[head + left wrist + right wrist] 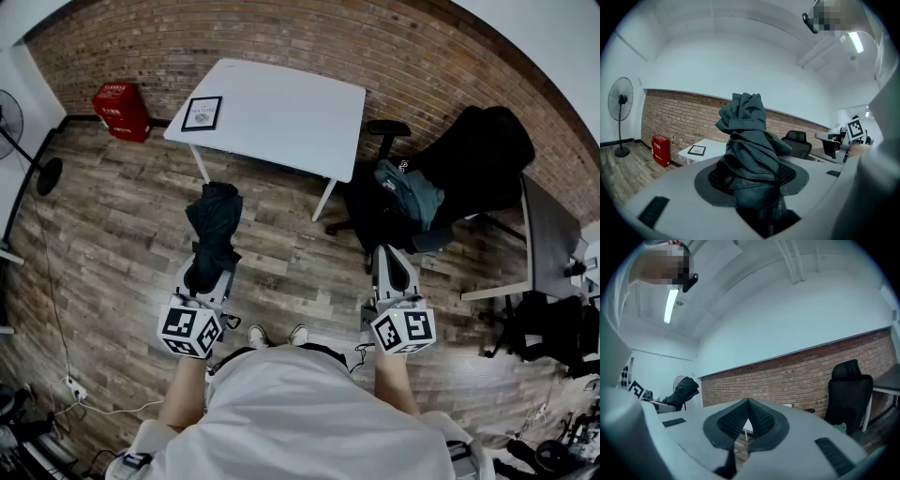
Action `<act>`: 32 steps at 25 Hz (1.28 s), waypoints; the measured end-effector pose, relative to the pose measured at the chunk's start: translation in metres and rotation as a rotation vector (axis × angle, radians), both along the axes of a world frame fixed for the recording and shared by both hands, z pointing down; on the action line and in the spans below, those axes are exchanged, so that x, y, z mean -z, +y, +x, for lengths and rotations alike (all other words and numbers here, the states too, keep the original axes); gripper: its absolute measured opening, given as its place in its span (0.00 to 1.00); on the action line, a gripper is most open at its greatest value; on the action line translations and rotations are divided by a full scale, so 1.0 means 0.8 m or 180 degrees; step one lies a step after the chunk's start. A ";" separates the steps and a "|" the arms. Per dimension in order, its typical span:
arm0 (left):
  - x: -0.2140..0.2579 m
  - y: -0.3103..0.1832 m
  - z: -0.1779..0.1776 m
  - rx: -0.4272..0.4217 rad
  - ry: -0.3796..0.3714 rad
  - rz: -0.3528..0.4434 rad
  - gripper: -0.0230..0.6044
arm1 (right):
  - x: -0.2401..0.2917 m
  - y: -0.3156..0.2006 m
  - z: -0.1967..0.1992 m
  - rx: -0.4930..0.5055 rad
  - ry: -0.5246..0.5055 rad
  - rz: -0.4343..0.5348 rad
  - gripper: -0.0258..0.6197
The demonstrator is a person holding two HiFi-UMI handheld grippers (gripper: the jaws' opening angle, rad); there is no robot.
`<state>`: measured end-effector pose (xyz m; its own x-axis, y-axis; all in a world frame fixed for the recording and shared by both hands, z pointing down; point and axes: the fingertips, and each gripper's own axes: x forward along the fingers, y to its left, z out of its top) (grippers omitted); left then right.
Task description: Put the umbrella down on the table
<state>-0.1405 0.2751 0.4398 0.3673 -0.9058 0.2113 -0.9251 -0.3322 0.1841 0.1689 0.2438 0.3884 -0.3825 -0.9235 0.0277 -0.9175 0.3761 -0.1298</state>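
Note:
A folded dark grey-green umbrella sticks out forward from my left gripper, whose jaws are shut on its lower end. In the left gripper view the umbrella fills the space between the pads and rises in front of the lens. The white table stands ahead by the brick wall, some way beyond the umbrella's tip. My right gripper is held level at the right over the wooden floor. Its pads meet at the tips with nothing between them.
A framed card lies on the table's left part. A red box stands on the floor left of the table. A black office chair with a teal bag is to the right, next to a grey desk. A fan stands far left.

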 end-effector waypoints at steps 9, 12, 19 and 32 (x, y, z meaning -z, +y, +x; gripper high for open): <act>0.011 0.003 0.033 0.0100 -0.0013 0.0027 0.39 | -0.002 -0.009 0.022 0.0220 -0.0028 0.0008 0.07; 0.008 0.008 0.044 0.0155 -0.0032 0.0041 0.39 | -0.011 -0.008 0.030 0.0361 -0.0005 0.0013 0.07; -0.007 0.014 0.062 0.0256 -0.0026 -0.0054 0.39 | -0.041 -0.014 0.046 0.0421 0.0132 -0.0053 0.07; -0.053 -0.108 0.059 0.0142 -0.0004 -0.0223 0.39 | -0.072 -0.117 0.027 0.0465 0.0209 -0.0236 0.07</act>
<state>-0.0937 0.1883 0.4822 0.3265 -0.9043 0.2751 -0.9390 -0.2769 0.2042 0.1908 0.1503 0.4464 -0.5076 -0.8527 0.1230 -0.8611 0.4977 -0.1037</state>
